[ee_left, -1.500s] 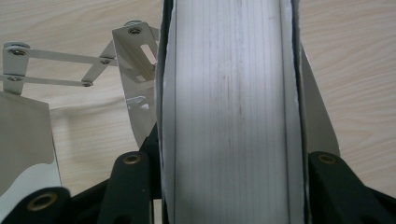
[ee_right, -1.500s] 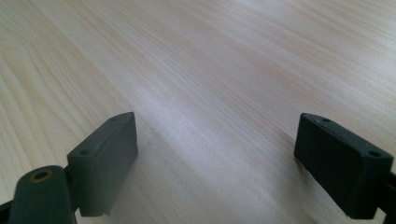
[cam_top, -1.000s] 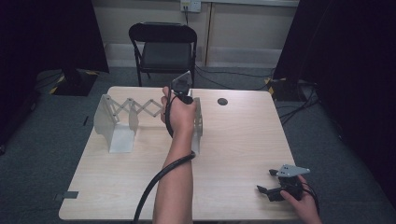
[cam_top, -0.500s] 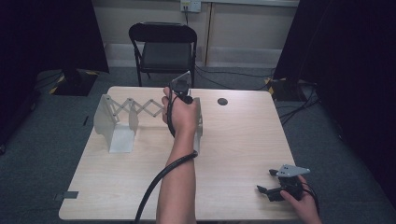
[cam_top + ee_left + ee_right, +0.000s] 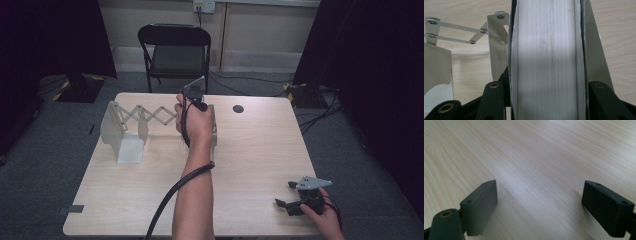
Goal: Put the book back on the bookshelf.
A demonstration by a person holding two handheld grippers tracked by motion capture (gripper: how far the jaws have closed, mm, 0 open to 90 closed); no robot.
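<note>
Bench (image 5: 250, 165): a pale wood top is being used, with the work being done in its far half, toward 12 o'clock from the person.
Expanding rack (image 5: 135, 125): a white scissor-linked file rack is being stretched across the bench; its left end plate is standing at about 10 o'clock from the bench centre, and its right end is being held near the centre's 12 o'clock.
Right end panel (image 5: 546, 60): a white ribbed panel is being gripped along its upright edges, seen close in the left gripper view.
Left gripper (image 5: 196, 100): its fingers are being pressed onto the right end panel, pinching it from both sides.
Right gripper (image 5: 295, 202): it is being rested on the bench at about 4 o'clock, well apart from the rack; its fingers (image 5: 480, 205) are being held spread with nothing between them.
Step in hand, judged: the rack is being widened or closed by its right end.
Doing it well: the panel should be kept upright and slid level along the bench, in line with the scissor links (image 5: 456, 32), so that they are not being twisted; the free end may need steadying.
</note>
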